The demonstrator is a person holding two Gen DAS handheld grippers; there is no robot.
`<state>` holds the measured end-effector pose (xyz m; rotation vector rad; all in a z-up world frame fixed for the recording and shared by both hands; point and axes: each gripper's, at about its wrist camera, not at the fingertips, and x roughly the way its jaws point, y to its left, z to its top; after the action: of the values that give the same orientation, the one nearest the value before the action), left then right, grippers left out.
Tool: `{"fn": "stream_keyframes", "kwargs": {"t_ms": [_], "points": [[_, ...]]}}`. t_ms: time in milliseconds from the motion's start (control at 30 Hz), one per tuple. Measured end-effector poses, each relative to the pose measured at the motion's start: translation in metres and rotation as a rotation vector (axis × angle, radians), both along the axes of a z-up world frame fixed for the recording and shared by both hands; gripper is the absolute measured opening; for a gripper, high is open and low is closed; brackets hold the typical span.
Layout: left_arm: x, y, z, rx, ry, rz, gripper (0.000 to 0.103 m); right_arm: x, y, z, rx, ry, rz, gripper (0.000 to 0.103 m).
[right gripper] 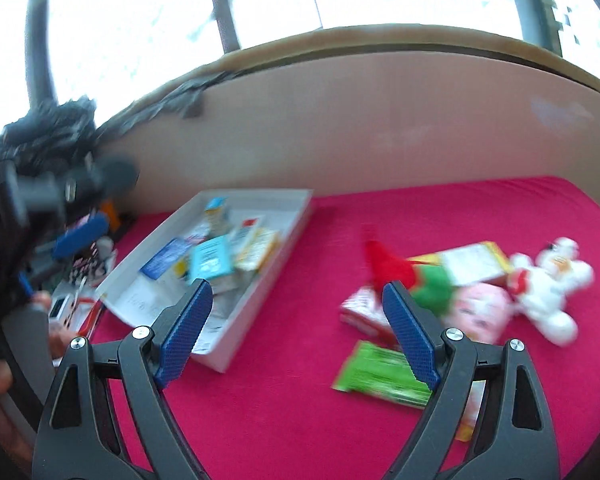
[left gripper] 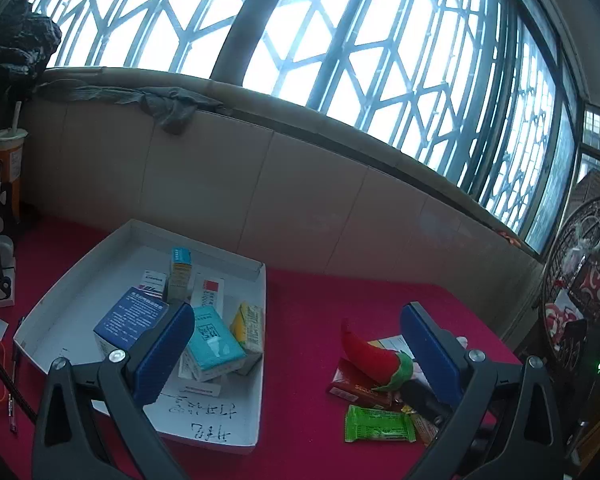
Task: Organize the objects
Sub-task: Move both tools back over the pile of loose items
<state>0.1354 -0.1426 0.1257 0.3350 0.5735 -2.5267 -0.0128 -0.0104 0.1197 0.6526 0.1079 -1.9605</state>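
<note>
Green packet (right gripper: 380,374) lies, seemingly untouched, beside spread right gripper (right gripper: 300,332).

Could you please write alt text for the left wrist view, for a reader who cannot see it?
The open, empty left gripper hangs over a red tablecloth. A white tray of medicine boxes lies left; a red chili plush and green packet lie right, below a latticed window.

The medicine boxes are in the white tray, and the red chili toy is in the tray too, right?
Not quite. The medicine boxes are in the white tray, but the red chili toy lies outside it on the red cloth, beside the green packet. The left wrist view shows this.
</note>
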Motion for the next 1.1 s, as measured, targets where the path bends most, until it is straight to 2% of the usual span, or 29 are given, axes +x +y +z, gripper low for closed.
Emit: {"fn": "stream_keyframes", "kwargs": {"t_ms": [200,333,533,700,733,800,933,1000,1033,1100], "points": [[-0.019,0.013,-0.004,-0.016,-0.057,-0.044,0.103,-0.036,0.055,0.015,-0.072,-0.007,-0.133,0.088],[-0.023,0.016,-0.014,-0.011,-0.099,-0.055,0.103,-0.059,0.082,0.018,-0.086,0.003,-0.216,0.088],[-0.038,0.02,-0.03,0.008,-0.156,-0.094,0.103,-0.092,0.116,0.009,-0.081,-0.05,-0.328,0.088],[-0.058,0.035,-0.048,-0.001,-0.242,-0.143,0.103,-0.116,0.139,-0.004,-0.074,-0.103,-0.389,0.088],[-0.061,0.038,-0.052,-0.001,-0.255,-0.156,0.103,-0.117,0.139,-0.007,-0.068,-0.113,-0.378,0.088],[-0.067,0.043,-0.059,-0.001,-0.284,-0.205,0.103,-0.122,0.132,-0.017,-0.021,-0.133,-0.284,0.088],[-0.076,0.056,-0.073,-0.03,-0.368,-0.299,0.103,-0.119,0.097,-0.041,0.144,-0.14,-0.061,0.087],[-0.08,0.062,-0.08,-0.053,-0.407,-0.341,0.103,-0.116,0.082,-0.052,0.183,-0.146,0.015,0.081],[-0.084,0.065,-0.084,-0.065,-0.432,-0.367,0.103,-0.115,0.075,-0.058,0.207,-0.152,0.043,0.073],[-0.091,0.068,-0.089,-0.084,-0.466,-0.413,0.103,-0.117,0.063,-0.068,0.246,-0.167,0.064,0.069]]}}
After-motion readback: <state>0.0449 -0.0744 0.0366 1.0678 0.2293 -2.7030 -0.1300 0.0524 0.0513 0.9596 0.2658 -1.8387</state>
